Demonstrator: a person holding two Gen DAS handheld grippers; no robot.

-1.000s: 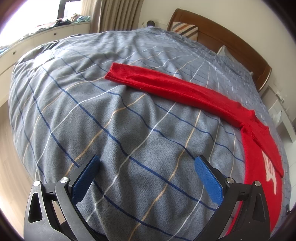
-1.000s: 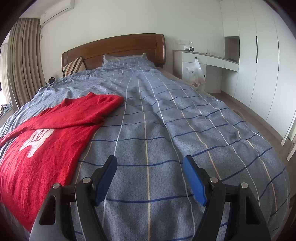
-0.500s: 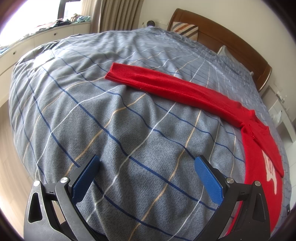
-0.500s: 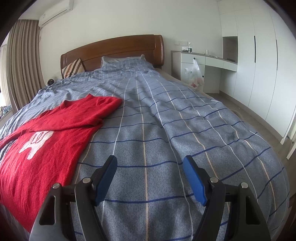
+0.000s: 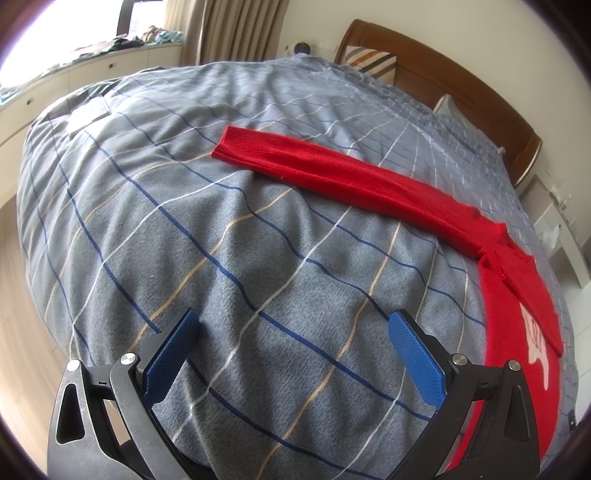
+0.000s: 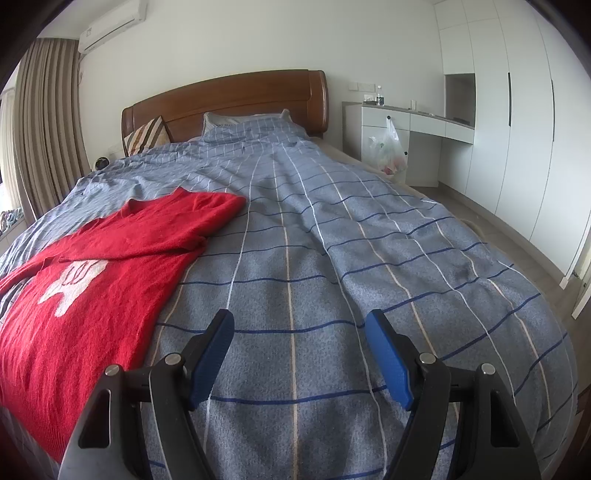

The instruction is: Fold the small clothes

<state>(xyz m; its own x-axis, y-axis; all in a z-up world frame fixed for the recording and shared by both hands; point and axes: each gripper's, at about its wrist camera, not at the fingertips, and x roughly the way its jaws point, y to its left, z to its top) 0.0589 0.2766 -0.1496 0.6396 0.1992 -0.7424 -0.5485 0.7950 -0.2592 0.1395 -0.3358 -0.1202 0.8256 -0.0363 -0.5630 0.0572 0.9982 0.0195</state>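
Sweater (image 6: 103, 266) count: one, partly cut off; left gripper (image 5: 295, 354) and right gripper (image 6: 299, 350) jaws apart, nothing held

I'm looking at a home bedroom — a bed with checked grey duvet (image 6: 369, 236) and wooden headboard (image 6: 229, 99), white wardrobes (image 6: 517, 122), curtains (image 6: 40, 122), a wall air conditioner (image 6: 110, 24).

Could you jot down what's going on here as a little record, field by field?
garment: red sweater, spread flat, white design on front
near sleeve: folded in across the chest
far sleeve: stretched straight out
surface: checked blue-grey bedcover
left tongs: open, empty, above bare cover
right tongs: open, empty, beside the sweater
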